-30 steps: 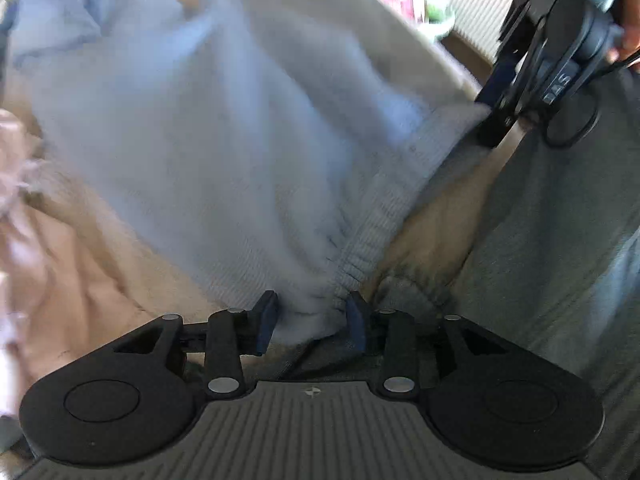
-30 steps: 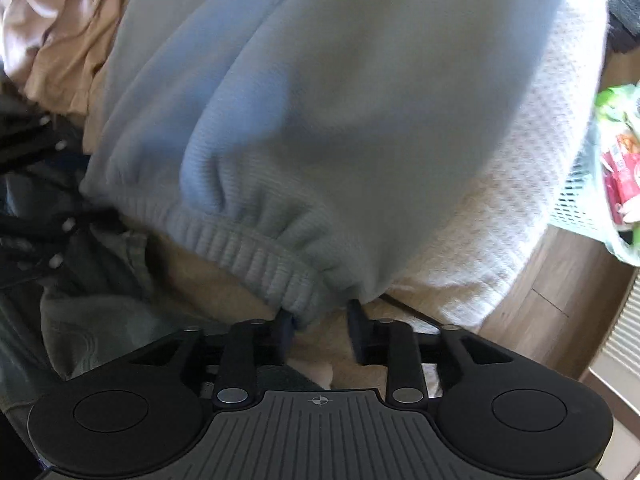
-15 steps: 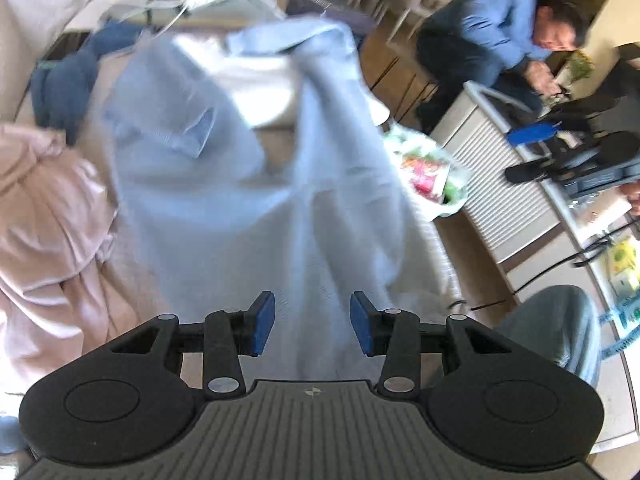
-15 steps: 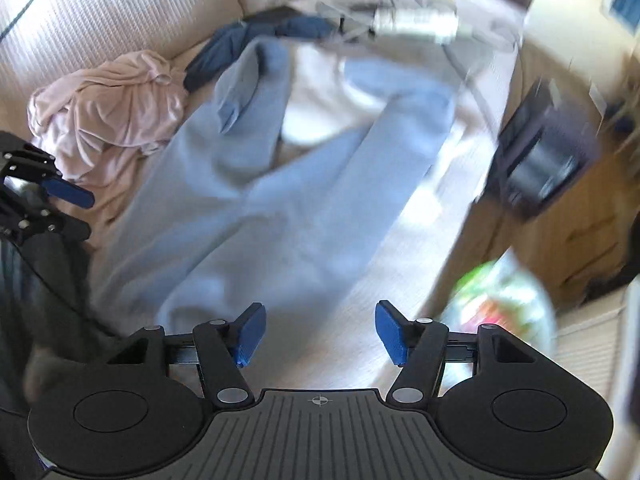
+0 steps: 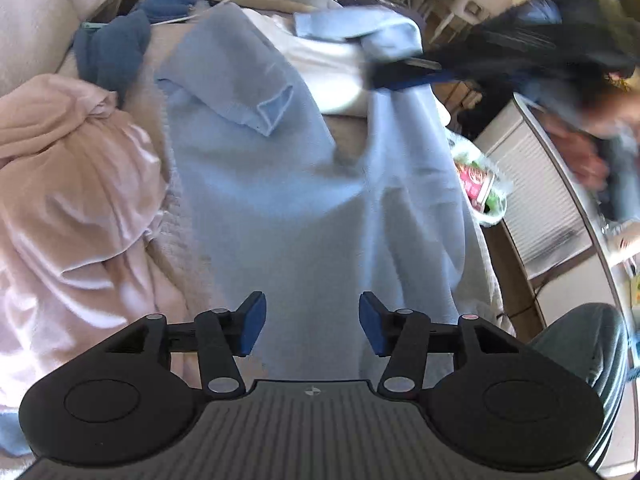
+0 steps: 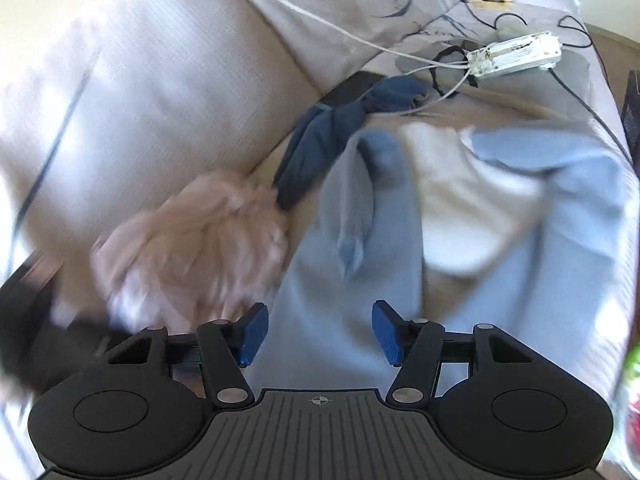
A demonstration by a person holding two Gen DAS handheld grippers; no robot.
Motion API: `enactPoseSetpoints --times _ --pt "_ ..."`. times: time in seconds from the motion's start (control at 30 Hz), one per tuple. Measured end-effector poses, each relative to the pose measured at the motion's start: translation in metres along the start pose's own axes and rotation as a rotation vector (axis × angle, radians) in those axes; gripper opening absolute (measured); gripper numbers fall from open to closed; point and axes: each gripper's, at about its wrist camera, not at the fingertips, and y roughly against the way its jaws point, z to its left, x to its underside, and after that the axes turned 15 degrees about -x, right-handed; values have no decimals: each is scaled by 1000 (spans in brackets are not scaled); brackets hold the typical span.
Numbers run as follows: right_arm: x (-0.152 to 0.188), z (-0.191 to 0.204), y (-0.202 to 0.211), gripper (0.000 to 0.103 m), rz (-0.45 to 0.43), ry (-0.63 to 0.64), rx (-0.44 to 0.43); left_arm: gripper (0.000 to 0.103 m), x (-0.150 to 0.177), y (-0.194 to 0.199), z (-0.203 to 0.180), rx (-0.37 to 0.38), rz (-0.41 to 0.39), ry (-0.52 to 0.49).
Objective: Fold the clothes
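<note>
Light blue sweatpants (image 5: 304, 184) lie spread lengthwise on the beige sofa, both legs running away from me, with one pocket flap turned out. My left gripper (image 5: 311, 316) hangs above their near end; its jaws are opening and nothing is between the blue pads. In the right wrist view the same sweatpants (image 6: 360, 280) lie under my right gripper (image 6: 320, 324), which is open and empty. In the left wrist view the right gripper (image 5: 408, 76) shows as a dark blur over the far right leg; whether it touches the cloth I cannot tell.
A crumpled pink garment (image 5: 72, 184) lies left of the sweatpants, with a dark blue garment (image 5: 112, 52) behind it. A white power strip (image 6: 516, 54) with cables sits at the sofa's far end. A basket of colourful packets (image 5: 480, 188) stands on the floor at right, and a person's knee (image 5: 580, 344) shows nearby.
Both grippers let go of the sweatpants' ribbed hem, opened and rose. The sweatpants now lie flat on the sofa. The right gripper has swung toward the far end.
</note>
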Motion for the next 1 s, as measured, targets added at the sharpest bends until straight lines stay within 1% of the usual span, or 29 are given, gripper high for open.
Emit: enactPoseSetpoints --times 0.07,0.13,0.2,0.27,0.3,0.37,0.4,0.43,0.47,0.5,0.57,0.7,0.83,0.9,0.93,1.0 --pt "-19 -8 -30 59 -2 -27 26 51 2 3 8 2 3 33" --pt "-32 -7 -55 59 0 -37 24 51 3 3 16 3 11 65" --pt "-37 -7 -73 59 13 -32 2 51 4 2 24 -3 15 90" --pt "-40 -5 -87 57 33 -8 25 52 5 -2 30 -7 20 116" --pt "-41 -5 -94 53 43 1 44 52 5 -4 33 -8 25 131" --pt "-42 -6 -102 20 60 -14 72 51 7 -5 34 -6 28 149" --pt "-42 -8 -104 13 68 -24 80 51 8 -4 34 -3 22 152" --pt "-41 -7 -104 9 79 -25 97 52 9 -2 34 0 16 154" --pt "-39 -4 -101 9 89 -17 117 52 10 0 34 4 10 153" --pt "-36 -1 -97 9 97 -16 118 52 11 3 34 6 5 156" --pt "-30 6 -83 9 107 -40 80 52 13 5 35 2 2 166" --pt "-9 18 -39 9 89 -217 -73 52 20 14 35 3 -12 181" --pt "37 18 6 9 61 -430 -225 52 33 21 38 44 -15 210" --pt "64 16 21 9 54 -530 -276 52 38 25 38 49 -19 224" --pt "79 15 24 9 66 -574 -297 52 39 27 37 46 -25 227" --pt "108 16 25 9 94 -628 -299 53 40 30 36 41 -39 232"
